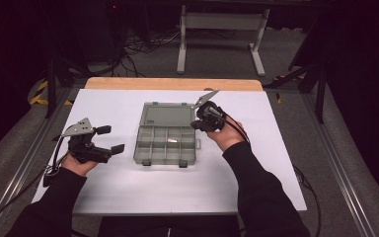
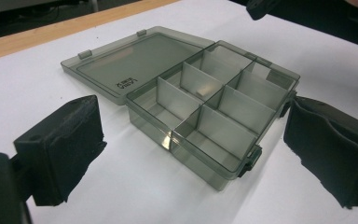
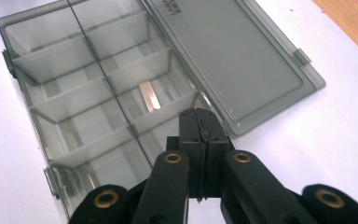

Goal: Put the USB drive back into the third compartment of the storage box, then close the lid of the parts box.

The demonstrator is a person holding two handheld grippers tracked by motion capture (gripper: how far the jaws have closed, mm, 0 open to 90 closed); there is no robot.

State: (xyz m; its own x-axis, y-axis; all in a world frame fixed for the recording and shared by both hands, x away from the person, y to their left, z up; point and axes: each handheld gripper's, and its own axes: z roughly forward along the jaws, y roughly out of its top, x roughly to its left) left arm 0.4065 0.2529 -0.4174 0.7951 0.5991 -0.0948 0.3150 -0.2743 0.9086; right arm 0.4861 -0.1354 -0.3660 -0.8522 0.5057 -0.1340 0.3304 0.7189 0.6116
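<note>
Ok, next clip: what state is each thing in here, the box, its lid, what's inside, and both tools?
Organizer box: open, flat on the white table.
Lid: folded fully back, lying flat.
Compartments: bare, except one holding a small shiny strip.
Front latches: undone.
Left tool: open, nothing between the jaws, beside the box.
Right tool: shut, holding nothing, over the box's right edge.

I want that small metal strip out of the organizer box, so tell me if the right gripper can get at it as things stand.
Probably yes. The organizer box lies open with its lid folded back, so the metal strip is uncovered. The right gripper, just above it, is shut and must open first.
</note>
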